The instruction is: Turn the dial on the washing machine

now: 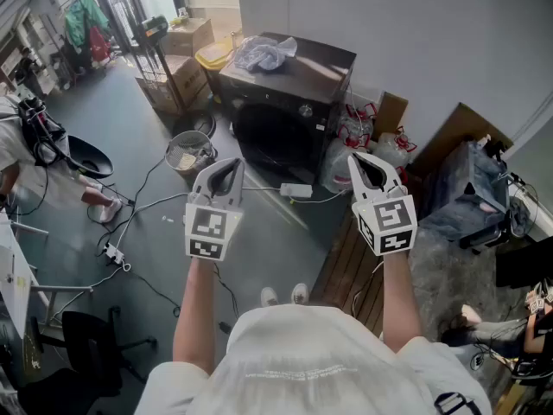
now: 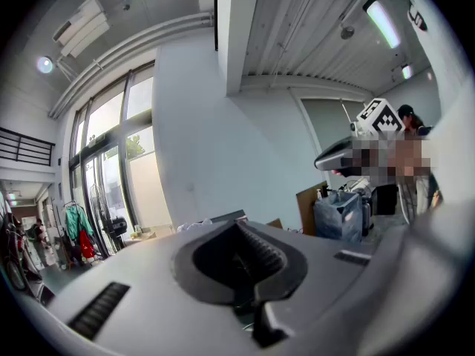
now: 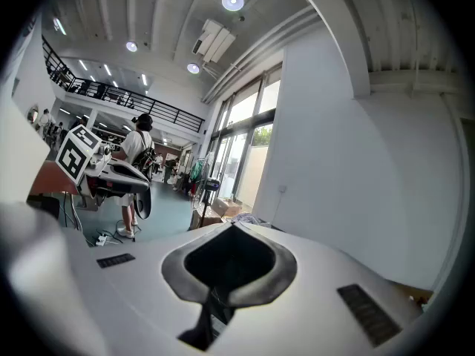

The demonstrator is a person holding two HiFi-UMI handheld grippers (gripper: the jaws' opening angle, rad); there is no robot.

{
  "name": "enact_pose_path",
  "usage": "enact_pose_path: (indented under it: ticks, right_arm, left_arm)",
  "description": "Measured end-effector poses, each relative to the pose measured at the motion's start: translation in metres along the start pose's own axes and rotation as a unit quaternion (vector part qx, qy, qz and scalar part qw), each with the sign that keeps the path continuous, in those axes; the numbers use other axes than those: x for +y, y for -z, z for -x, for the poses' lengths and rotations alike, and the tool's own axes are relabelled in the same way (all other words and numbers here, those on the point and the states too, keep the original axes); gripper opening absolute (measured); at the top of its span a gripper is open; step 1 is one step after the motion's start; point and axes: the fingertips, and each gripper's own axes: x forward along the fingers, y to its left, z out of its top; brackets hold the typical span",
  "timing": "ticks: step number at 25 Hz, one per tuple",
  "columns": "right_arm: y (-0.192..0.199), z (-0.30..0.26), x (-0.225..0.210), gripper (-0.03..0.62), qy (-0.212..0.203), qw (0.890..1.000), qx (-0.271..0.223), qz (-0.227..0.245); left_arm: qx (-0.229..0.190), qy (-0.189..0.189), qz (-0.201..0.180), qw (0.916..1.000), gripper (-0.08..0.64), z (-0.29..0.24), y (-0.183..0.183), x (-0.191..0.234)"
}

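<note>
Left gripper (image 1: 230, 168) and right gripper (image 1: 361, 164) held up, both jaws together, nothing between them, well apart from washing machine (image 1: 289, 76).

No writing, label, brand or number is legible in any view.

Grey floor (image 1: 121, 132), white wall (image 1: 415, 33), tall windows (image 2: 137, 176), round ceiling lights (image 3: 232, 1)

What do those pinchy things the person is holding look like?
Both are white plastic tongs with dark grey pads inside: the left tongs and right tongs. Each carries a white cube printed with black square markers. The person wears a white short-sleeved shirt.
</note>
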Motion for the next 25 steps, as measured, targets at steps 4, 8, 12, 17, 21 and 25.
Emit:
enact_pose_path:
  ticks: [4,8,12,17,21,25]
  right_arm:
    - [0.002,0.004,-0.011,0.015,0.01,1.0,-0.004,0.005]
    - [0.009,0.005,-0.022,0.015,-0.002,1.0,-0.012,-0.013]
    - [0.02,0.0,-0.028,0.015,-0.028,0.999,-0.013,-0.036]
    - [0.024,-0.016,-0.044,0.015,-0.047,0.997,-0.012,-0.054]
    - [0.029,-0.039,-0.054,0.015,-0.046,0.998,-0.007,-0.041]
    - [0.033,-0.073,-0.065,0.015,-0.046,0.999,-0.003,-0.021]
  left_arm:
    - [0.006,-0.003,-0.002,1.0,0.012,-0.002,-0.002,-0.006]
    - [0.006,-0.007,0.001,1.0,0.012,-0.009,-0.004,-0.015]
    - [0.013,-0.014,0.014,0.9997,0.012,-0.019,0.006,-0.021]
    - [0.026,-0.01,0.013,0.9995,0.012,-0.043,0.013,-0.025]
    - [0.02,-0.007,0.008,0.9997,0.012,-0.067,0.01,-0.016]
    - [0.02,-0.006,0.004,0.9998,0.012,-0.1,0.016,0.003]
